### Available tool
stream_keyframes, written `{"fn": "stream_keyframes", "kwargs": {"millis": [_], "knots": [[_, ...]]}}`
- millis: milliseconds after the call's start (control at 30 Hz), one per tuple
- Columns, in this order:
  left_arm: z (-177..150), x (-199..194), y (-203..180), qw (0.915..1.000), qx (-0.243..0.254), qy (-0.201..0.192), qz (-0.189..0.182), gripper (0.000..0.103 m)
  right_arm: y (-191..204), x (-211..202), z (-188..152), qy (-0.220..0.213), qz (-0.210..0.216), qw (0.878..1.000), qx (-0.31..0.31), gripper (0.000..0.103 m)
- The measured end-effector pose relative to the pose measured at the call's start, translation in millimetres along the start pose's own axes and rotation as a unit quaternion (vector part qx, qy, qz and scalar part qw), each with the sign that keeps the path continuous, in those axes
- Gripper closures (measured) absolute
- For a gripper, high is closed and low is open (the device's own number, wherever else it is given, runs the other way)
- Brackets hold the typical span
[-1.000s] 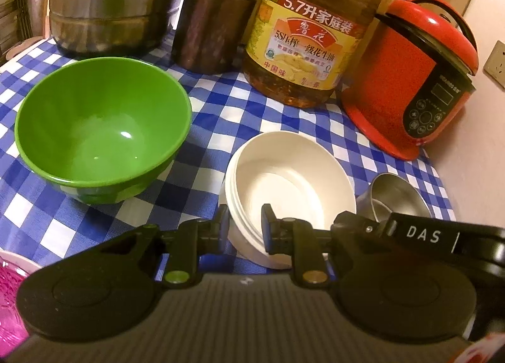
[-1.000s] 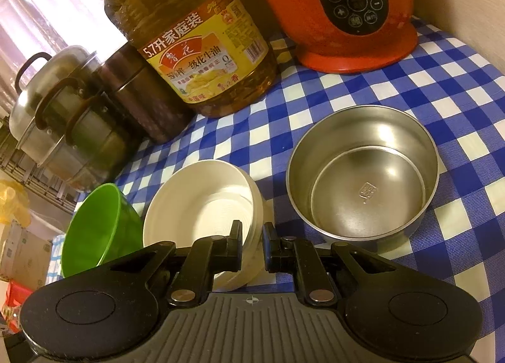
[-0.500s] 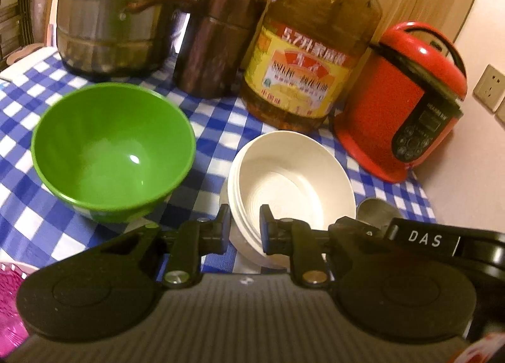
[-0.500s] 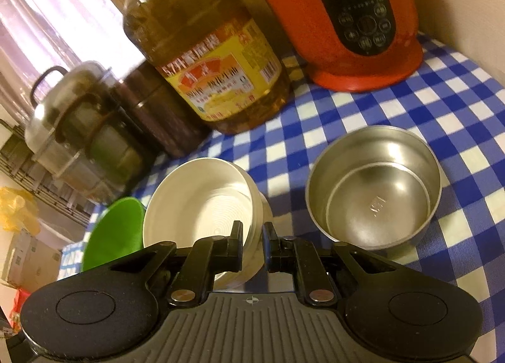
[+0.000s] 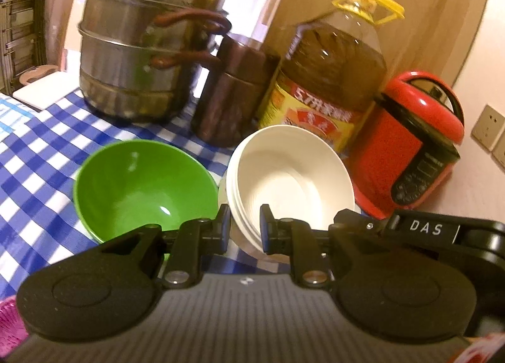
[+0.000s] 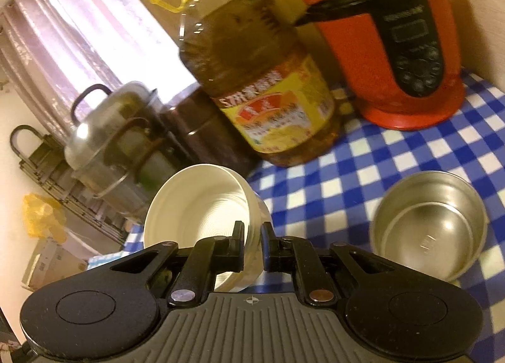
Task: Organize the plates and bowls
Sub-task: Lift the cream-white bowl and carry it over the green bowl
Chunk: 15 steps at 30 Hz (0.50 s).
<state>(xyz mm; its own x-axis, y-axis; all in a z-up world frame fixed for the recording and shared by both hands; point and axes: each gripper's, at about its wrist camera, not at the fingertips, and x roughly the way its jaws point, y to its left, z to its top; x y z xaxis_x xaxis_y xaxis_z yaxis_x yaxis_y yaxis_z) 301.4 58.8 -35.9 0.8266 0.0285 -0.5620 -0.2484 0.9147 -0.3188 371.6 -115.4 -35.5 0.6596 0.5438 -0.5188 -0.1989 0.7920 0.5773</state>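
White stacked bowls point(image 5: 290, 179) hang tilted above the blue-checked cloth point(image 6: 341, 179) — left gripper point(image 5: 244, 224) and right gripper point(image 6: 252, 246) each pinch the rim on opposite sides. Green bowl point(image 5: 142, 186) sits just left, steel bowl point(image 6: 429, 224) right — oil jug point(image 5: 328, 85) behind.
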Motion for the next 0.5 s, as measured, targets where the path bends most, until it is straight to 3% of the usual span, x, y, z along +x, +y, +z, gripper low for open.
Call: {"fn": "stream_keyframes", "kwargs": {"millis": [500], "knots": [[17, -12, 54, 0.997, -0.046, -0.028, 0.057, 0.087, 49, 52, -14, 0.034, 0.045, 0.997, -0.045, 0.093]]}}
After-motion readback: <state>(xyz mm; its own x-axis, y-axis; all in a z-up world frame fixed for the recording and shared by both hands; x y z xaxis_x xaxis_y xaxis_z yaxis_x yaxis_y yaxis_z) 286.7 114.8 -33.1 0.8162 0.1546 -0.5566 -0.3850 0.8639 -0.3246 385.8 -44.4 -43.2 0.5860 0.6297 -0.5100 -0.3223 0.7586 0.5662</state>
